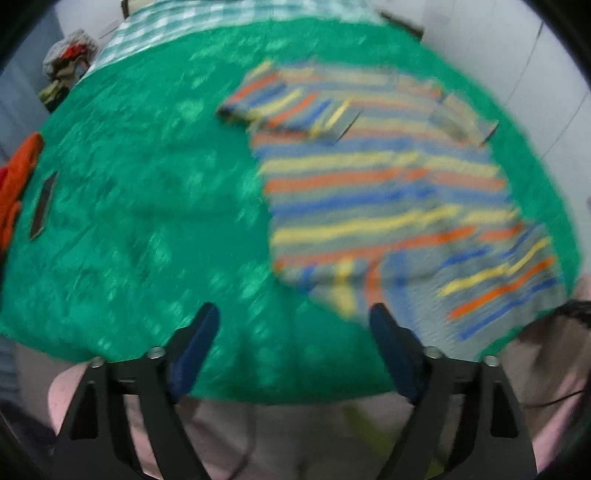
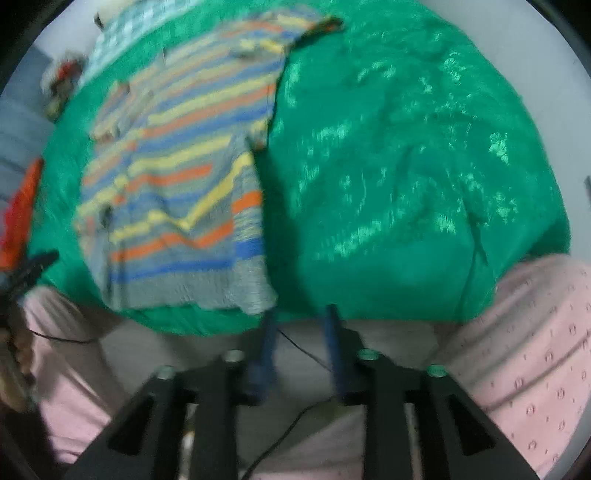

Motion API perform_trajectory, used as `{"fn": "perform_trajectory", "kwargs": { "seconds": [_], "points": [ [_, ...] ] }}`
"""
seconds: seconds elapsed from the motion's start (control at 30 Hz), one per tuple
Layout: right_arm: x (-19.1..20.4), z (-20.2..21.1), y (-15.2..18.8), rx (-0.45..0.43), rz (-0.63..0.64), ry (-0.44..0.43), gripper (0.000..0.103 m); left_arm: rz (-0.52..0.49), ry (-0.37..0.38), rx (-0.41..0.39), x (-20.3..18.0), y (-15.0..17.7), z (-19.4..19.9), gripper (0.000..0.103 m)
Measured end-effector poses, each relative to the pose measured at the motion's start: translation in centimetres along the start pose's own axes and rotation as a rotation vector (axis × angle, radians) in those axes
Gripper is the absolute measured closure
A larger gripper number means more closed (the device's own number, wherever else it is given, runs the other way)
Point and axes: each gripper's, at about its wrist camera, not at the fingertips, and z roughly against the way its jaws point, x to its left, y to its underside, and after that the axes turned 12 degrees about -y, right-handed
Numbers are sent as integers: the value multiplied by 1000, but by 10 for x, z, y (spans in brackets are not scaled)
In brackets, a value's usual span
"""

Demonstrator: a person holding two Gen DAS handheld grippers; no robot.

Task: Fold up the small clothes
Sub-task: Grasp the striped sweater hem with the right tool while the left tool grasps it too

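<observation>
A small striped shirt in grey, yellow, orange and blue lies spread on the green cloth. Its sleeves are folded inward and its near hem is turned over. My left gripper is open and empty, just left of the shirt's near corner. In the right wrist view the shirt lies to the left. My right gripper is open by a narrow gap and holds nothing, just right of the shirt's near hem corner. Both views are blurred.
An orange garment and a dark flat object lie at the cloth's left edge. A pile of clothes sits at the far left. A checked cloth lies beyond. The person's pink clothing is near the front edge.
</observation>
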Motion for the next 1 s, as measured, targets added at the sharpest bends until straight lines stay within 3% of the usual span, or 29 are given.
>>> {"fn": "perform_trajectory", "kwargs": {
  "seconds": [0.07, 0.1, 0.2, 0.27, 0.3, 0.33, 0.47, 0.57, 0.6, 0.67, 0.7, 0.73, 0.77, 0.8, 0.87, 0.9, 0.93, 0.97, 1.0],
  "points": [
    [4, 6, -14, -44, 18, -38, 58, -39, 59, -47, -17, -16, 0, 7],
    [6, 6, -21, -53, 22, -69, 58, -106, 92, -55, -36, -24, -9, 7],
    [18, 2, -38, -59, 31, -136, 58, -307, 96, -72, -89, -32, -36, 8],
    [29, -1, -39, -66, 56, -141, 58, -470, 39, -96, -120, -24, -50, 28],
    [35, 2, -39, -64, 77, -143, 58, -552, 33, -80, -130, -16, -58, 68],
    [40, 2, -39, -64, 92, -144, 58, -591, 80, -48, -131, -11, -60, 93],
    [32, 21, -27, -52, 120, -98, 57, -675, 231, -64, -96, 20, -19, 93],
    [12, 29, -21, -32, 110, -62, 57, -738, 199, -5, -54, 51, 0, 93],
    [6, 31, -19, -24, 109, -50, 57, -718, 149, 29, -33, 58, 3, 89],
    [0, 33, -20, -8, 117, -32, 55, -602, 130, 61, -1, 58, 4, 82],
    [-2, 33, -20, -3, 120, -37, 52, -483, 145, 76, 17, 52, 4, 62],
    [-2, 30, -22, 7, 125, -62, 44, -373, 169, 81, 28, 47, 4, 28],
    [-3, 29, -23, 13, 124, -82, 37, -235, 192, 65, 38, 41, 2, 15],
    [-3, 24, -26, 21, 121, -123, 36, -159, 198, 45, 42, 40, 0, 4],
    [-4, 14, -33, 24, 116, -187, 35, -67, 208, 68, 36, 36, -16, 7],
    [-5, 10, -36, 25, 111, -198, 35, -46, 199, 110, 25, 36, -32, 14],
    [-8, 1, -43, 33, 103, -214, 35, -47, 196, 131, 18, 40, -37, 34],
    [-10, -11, -49, 47, 107, -228, 36, -70, 193, 167, 7, 42, -50, 48],
    [-10, -22, -52, 71, 123, -247, 41, -108, 171, 191, -6, 46, -58, 73]
  ]
}}
